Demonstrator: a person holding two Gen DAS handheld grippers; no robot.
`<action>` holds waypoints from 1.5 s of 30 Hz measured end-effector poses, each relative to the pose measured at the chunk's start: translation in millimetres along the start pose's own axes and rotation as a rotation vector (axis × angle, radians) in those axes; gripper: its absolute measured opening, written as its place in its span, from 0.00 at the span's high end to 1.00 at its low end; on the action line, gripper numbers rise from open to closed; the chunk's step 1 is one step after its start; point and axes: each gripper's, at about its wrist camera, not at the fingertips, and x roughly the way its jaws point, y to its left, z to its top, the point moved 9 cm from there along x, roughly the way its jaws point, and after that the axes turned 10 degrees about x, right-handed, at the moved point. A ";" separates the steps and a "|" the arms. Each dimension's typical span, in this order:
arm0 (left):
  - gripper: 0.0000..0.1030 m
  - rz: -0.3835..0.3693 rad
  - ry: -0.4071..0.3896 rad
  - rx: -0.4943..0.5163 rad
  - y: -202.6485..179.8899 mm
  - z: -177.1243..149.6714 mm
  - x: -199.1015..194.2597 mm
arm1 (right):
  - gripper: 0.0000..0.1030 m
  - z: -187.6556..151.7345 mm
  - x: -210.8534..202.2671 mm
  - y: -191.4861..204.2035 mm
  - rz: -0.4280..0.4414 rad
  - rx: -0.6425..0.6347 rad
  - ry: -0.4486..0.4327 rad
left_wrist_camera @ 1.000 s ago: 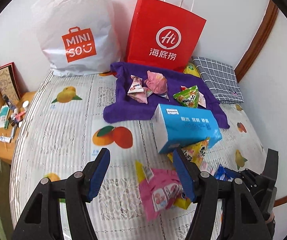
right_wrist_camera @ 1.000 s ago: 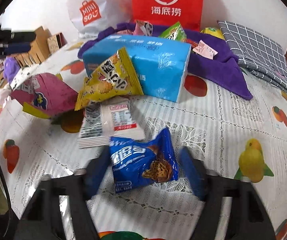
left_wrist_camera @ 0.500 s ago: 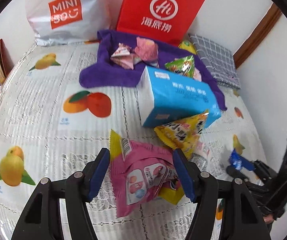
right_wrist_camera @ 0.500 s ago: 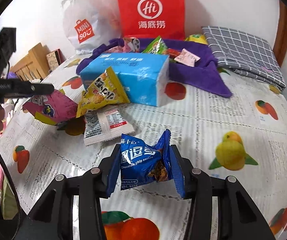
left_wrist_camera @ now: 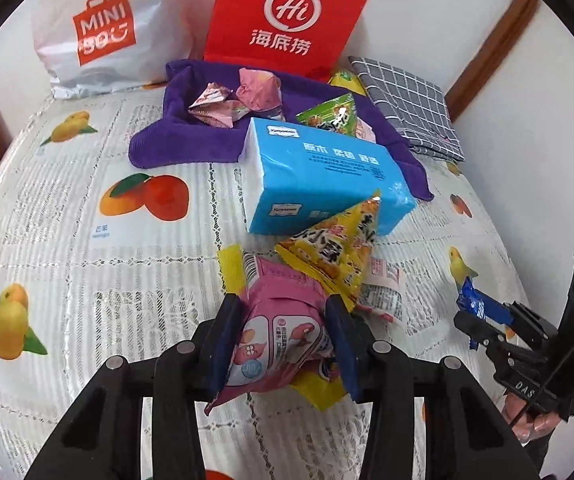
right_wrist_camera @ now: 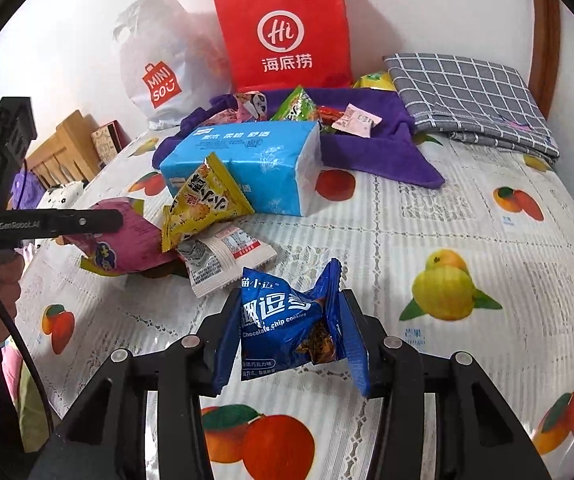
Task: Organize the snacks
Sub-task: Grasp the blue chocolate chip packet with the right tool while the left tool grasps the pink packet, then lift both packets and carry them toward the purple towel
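The left hand-held gripper point(left_wrist_camera: 283, 346) was closing, its pads already pressed on a pink snack packet point(left_wrist_camera: 277, 332) just in front of the blue tissue pack point(left_wrist_camera: 323, 178). The right hand-held gripper point(right_wrist_camera: 291, 340) was clamped on a blue chocolate chip cookie packet point(right_wrist_camera: 287, 326), nearer than the tissue pack. A yellow snack packet point(right_wrist_camera: 203, 202) leaned against that pack on the fruit-printed bed cover point(right_wrist_camera: 467, 216).

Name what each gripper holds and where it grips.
Left gripper, jaws closing, pinches the pink snack packet across its sides. Right gripper clamps the blue cookie packet across its sides.
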 end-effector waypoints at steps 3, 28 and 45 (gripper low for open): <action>0.60 0.015 -0.009 0.012 -3.0 -4.7 -6.6 | 0.55 -3.0 -0.7 -3.6 -0.011 0.022 0.006; 0.59 0.038 -0.042 -0.020 -11.5 -32.1 -19.0 | 0.55 -18.0 -1.7 -24.9 -0.100 0.125 -0.004; 0.57 0.004 -0.074 -0.031 -5.3 -32.5 -18.2 | 0.55 -23.6 11.6 -33.9 -0.110 0.181 0.016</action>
